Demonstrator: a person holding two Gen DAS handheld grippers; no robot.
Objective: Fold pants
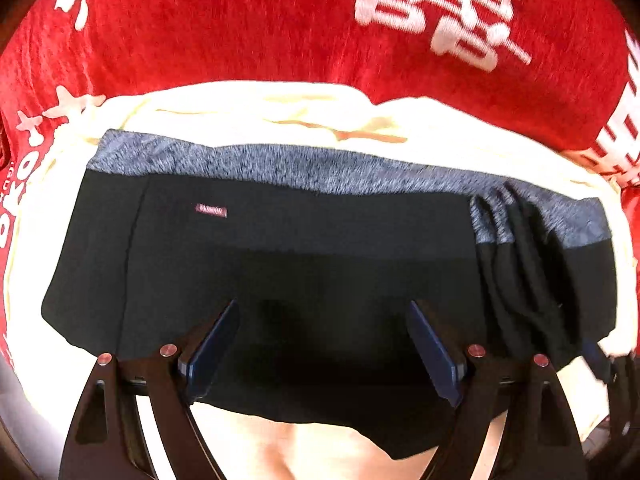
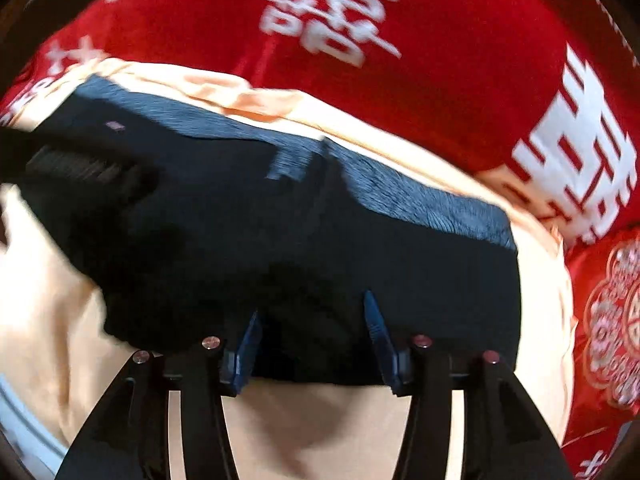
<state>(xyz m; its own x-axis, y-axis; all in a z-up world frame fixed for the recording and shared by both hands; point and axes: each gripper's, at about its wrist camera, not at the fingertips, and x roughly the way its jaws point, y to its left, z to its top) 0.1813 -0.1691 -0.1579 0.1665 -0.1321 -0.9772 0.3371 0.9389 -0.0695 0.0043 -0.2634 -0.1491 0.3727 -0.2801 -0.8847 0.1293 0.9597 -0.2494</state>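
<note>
Both the left tongs [image 1: 324,354] and right tongs [image 2: 316,344] hang released over the folded pants [image 1: 280,264], so dragging a finger across them could undo the fold.

Black pants [image 1: 280,272] (grey-flecked waistband [image 1: 280,164]) on red cloth [image 1: 220,32].

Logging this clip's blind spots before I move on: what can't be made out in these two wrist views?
- Left wrist view: small pink label on the black pants; lettering too small and blurred to read.
- Left wrist view: right end of the pants, bunched drawcords cover it.
- Right wrist view: left side of the pants; motion blur and a dark smeared shape hide it.
- Both views: red cloth; print cut off by edges.
</note>
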